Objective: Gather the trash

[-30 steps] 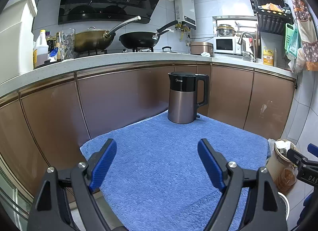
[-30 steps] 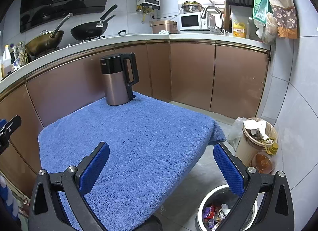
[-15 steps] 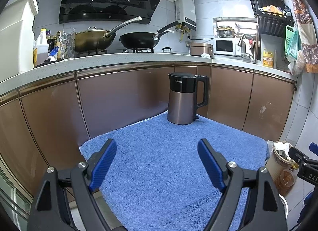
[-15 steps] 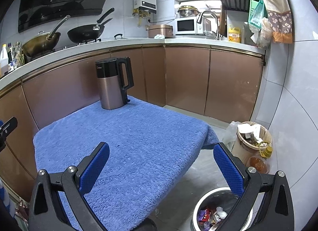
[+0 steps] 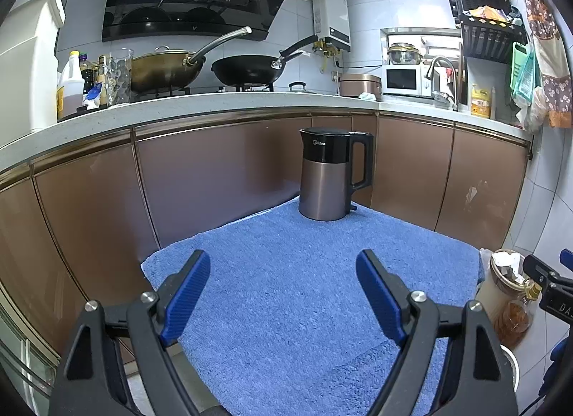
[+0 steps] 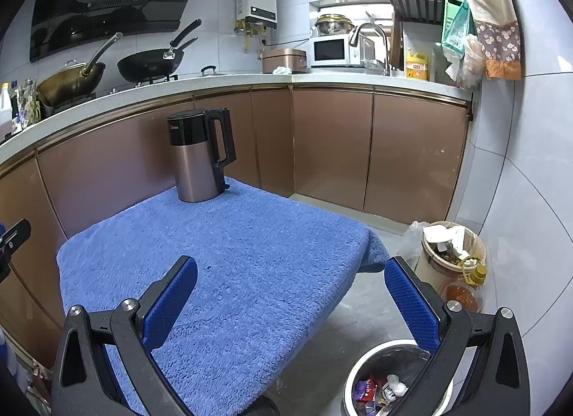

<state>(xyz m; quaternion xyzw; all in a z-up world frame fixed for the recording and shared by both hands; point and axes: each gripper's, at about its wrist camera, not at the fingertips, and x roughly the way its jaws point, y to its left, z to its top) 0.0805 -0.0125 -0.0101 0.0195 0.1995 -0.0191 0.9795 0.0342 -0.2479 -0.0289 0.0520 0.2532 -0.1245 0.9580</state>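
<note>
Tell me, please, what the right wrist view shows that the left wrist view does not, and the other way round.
Only the right wrist view shows the round bin on the floor with wrappers inside. Only the left wrist view shows the white cabinet at the counter's left end. Both show the kettle upright on the blue towel, the beige bin, and open, empty grippers: left gripper, right gripper.

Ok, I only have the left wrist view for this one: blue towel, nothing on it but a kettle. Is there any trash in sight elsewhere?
Observer: Yes. The right wrist view shows a round bin on the floor beside the table, with colourful wrappers inside it.
Operator: Is the right gripper carrying anything?
Observer: No. The right gripper has its jaws wide open with nothing between them.
Operator: Where is it relative to that bin?
Observer: Its right finger overlaps the bin's rim in that view, so it looks to be above the bin.
</note>
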